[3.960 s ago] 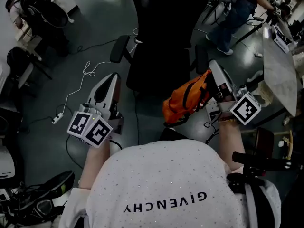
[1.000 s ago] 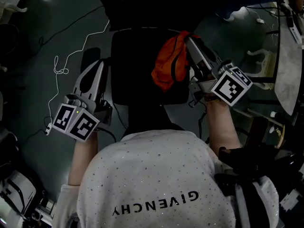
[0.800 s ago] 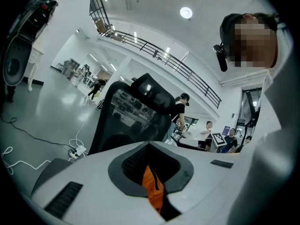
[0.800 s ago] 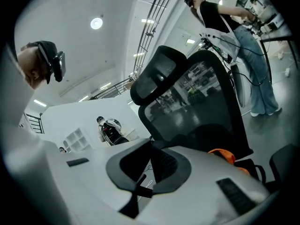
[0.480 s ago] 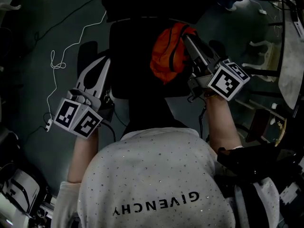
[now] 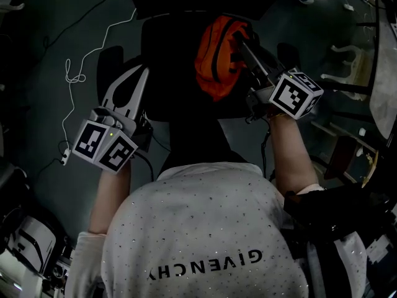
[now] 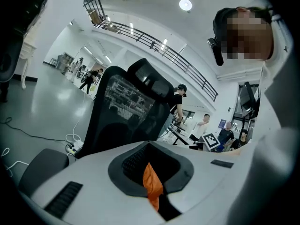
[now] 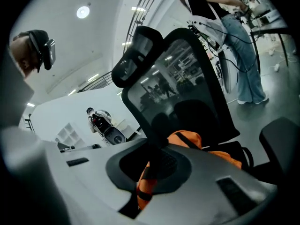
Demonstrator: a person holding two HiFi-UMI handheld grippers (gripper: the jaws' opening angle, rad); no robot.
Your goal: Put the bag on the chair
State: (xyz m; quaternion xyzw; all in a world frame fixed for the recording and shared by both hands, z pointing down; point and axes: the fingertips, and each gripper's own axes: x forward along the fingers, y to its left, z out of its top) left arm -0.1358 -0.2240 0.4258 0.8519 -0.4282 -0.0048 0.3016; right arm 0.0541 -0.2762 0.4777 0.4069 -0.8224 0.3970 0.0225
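Observation:
The orange bag (image 6: 217, 58) with black straps hangs from my right gripper (image 6: 239, 41), whose jaws are shut on its top. It hangs over the seat of the black office chair (image 6: 173, 85); I cannot tell whether it touches the seat. In the right gripper view the bag (image 8: 201, 146) bulges just past the closed jaws, in front of the chair's mesh back (image 8: 187, 88). My left gripper (image 6: 142, 72) is beside the chair's left armrest (image 6: 110, 67), shut and holding nothing. In the left gripper view an orange sliver (image 7: 152, 191) shows through the jaw opening.
A white cable (image 6: 77, 73) and a power strip (image 6: 62, 160) lie on the floor at left. A table edge (image 6: 384, 85) is at right. The chair's right armrest (image 6: 286, 53) sits beyond my right gripper. A person (image 8: 234, 41) stands behind the chair.
My right gripper has carried the bag lower and farther over the chair seat. The left gripper has also come down a little, nearer the left armrest.

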